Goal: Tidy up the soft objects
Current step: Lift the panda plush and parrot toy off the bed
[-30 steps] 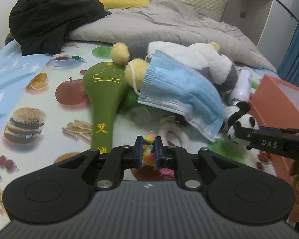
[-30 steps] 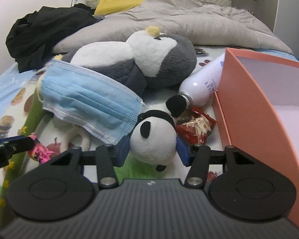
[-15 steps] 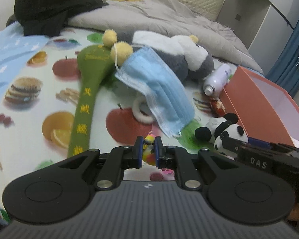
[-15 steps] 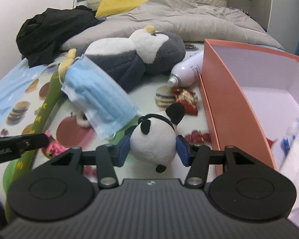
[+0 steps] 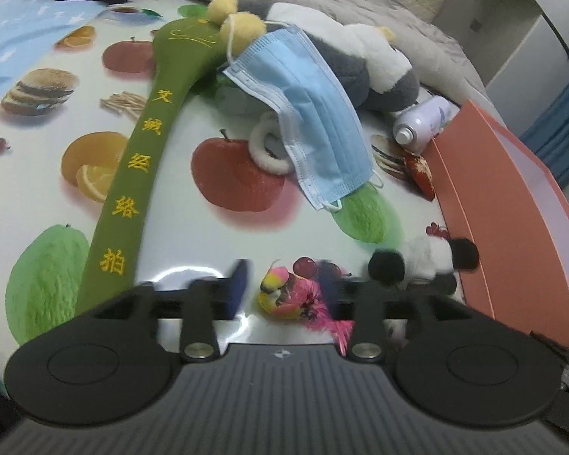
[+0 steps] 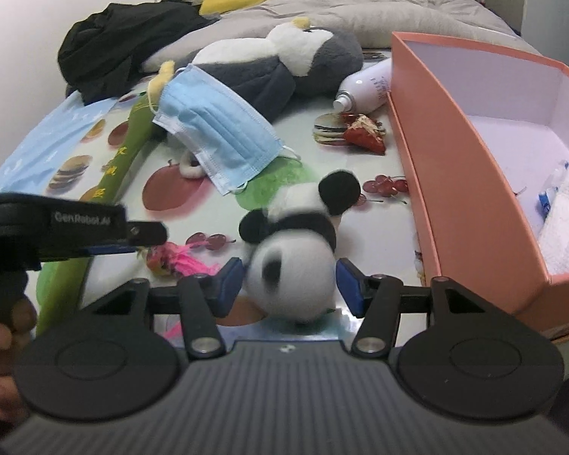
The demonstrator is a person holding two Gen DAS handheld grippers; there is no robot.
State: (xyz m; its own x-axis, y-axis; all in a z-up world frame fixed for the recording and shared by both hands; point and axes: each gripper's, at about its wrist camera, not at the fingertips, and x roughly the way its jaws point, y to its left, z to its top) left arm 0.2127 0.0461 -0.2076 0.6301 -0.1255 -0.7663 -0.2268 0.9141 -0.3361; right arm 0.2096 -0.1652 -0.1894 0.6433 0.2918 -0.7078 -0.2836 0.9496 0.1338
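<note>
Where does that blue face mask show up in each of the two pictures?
Left wrist view: the blue face mask lies upper centre, draped off the grey plush penguin.
Right wrist view: it sits left of centre.
Shared landmark: the orange box, at the right edge in both views.

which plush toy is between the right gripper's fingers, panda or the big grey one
The small black-and-white panda, sitting between the open right gripper fingers. The big grey-and-white plush lies farther back under the blue mask.

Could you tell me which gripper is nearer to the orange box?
Right. The right gripper, jaws around the panda plush, sits beside the orange box; the left gripper is farther left.
</note>
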